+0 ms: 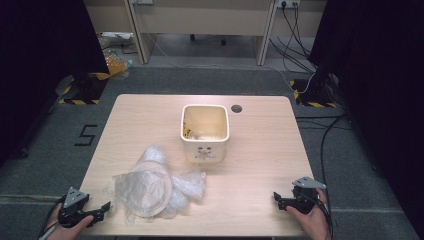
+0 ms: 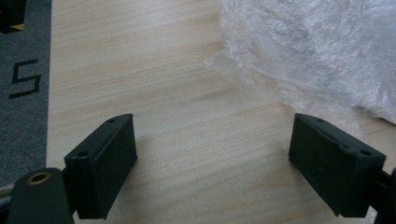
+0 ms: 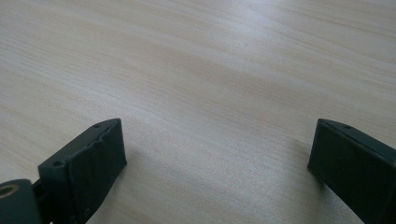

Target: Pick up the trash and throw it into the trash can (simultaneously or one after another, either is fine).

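Crumpled clear plastic bag (image 1: 152,187) lies on the light wood table (image 1: 260,150), front-left, near cream bin (image 1: 204,132); left gripper (image 1: 102,210) and right gripper (image 1: 278,199) wide open, empty; grey carpet (image 1: 45,150) around.

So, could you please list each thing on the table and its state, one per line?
Left claw: open, nothing between the jaws, near the bag's edge.
Right claw: open, nothing between the jaws, over bare table.
Clear plastic bag: crumpled, lying loose on the table, not held.
Cream bin: upright, no lid, with a few scraps at the bottom.
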The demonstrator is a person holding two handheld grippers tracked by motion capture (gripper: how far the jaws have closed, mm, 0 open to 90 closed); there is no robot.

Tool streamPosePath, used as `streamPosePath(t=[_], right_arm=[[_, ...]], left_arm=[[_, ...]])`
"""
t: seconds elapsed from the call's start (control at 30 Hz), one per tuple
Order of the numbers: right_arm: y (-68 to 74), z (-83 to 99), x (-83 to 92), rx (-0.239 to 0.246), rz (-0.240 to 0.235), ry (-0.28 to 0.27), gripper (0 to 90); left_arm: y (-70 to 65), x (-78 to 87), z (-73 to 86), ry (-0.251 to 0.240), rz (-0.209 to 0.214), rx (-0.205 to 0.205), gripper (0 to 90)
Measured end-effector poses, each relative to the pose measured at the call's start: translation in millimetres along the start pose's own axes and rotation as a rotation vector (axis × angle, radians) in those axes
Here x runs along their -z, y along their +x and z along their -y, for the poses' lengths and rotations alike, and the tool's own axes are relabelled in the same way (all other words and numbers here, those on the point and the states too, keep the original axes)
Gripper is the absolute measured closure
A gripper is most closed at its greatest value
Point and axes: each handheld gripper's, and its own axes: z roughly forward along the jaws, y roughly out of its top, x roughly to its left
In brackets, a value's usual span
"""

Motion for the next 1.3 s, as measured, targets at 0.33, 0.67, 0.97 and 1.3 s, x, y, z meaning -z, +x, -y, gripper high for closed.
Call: streamPosePath(t=[0.33,0.67,0.97,1.3], right_arm=[[0.1,-0.3,-0.2,-0.001,-0.001,0.003,3.5],[0.2,-0.7,-0.8,0.000,0.000,0.003,2.9],[0.4,-1.4,-1.6,0.002,-0.001,0.006,2.1],[0.5,-1.6,-1.8,0.000,-0.003,0.008,1.9]], left_arm=[[-0.8,2.6,-2.7,-0.014,0.009,0.012,14.9],[-11.8,18.3,-19.9,-0.070,0.037,-0.007,14.9],[-39.8,0.0,-40.8,-0.080,0.105,-0.052,14.8],[-55.0,-21.0,-77.2,-0.095,0.152,-0.079,14.9]])
